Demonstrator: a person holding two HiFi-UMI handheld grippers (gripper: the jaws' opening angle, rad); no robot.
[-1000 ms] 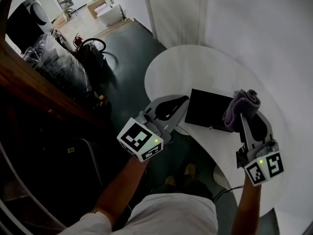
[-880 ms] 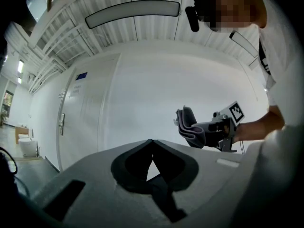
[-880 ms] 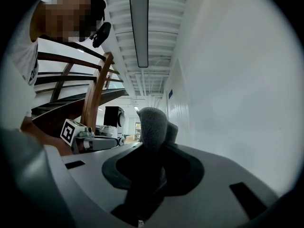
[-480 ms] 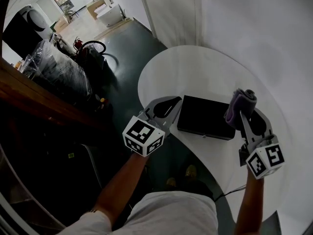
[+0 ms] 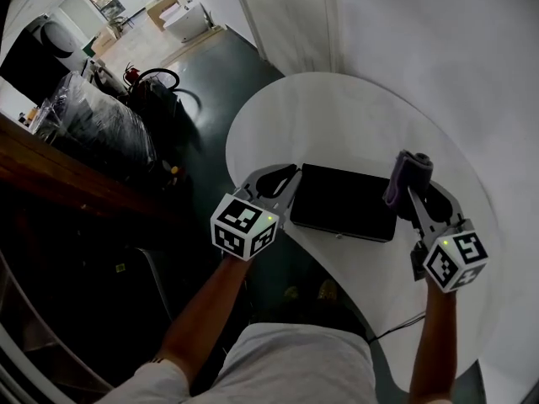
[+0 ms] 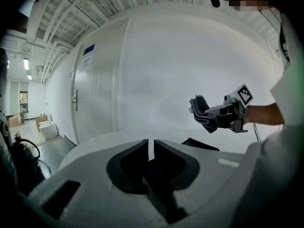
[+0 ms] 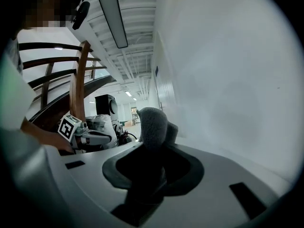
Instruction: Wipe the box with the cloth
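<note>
A flat black box point(image 5: 345, 202) lies on the white rounded table point(image 5: 337, 116) near its front edge. My right gripper point(image 5: 412, 188) is shut on a folded purple cloth point(image 5: 407, 172), which hangs just off the box's right end; whether it touches the box is unclear. The right gripper view shows the cloth point(image 7: 153, 126) standing up between the jaws. My left gripper point(image 5: 284, 176) hovers at the box's left end. Its jaws point(image 6: 151, 144) have just been opening to a thin slit, with nothing between them. From there the cloth point(image 6: 205, 114) and a box corner point(image 6: 199, 144) show.
A white wall and door point(image 5: 286, 15) stand behind the table. Dark floor point(image 5: 202, 82), plastic-wrapped goods point(image 5: 93, 116) and a wooden rail point(image 5: 50, 175) lie to the left. A cable point(image 5: 396, 326) hangs by the table's front edge.
Both grippers have sunk toward the table. The left one has drawn up beside the box's left end; the right one has carried the cloth from over the box's right end to just beside it.
</note>
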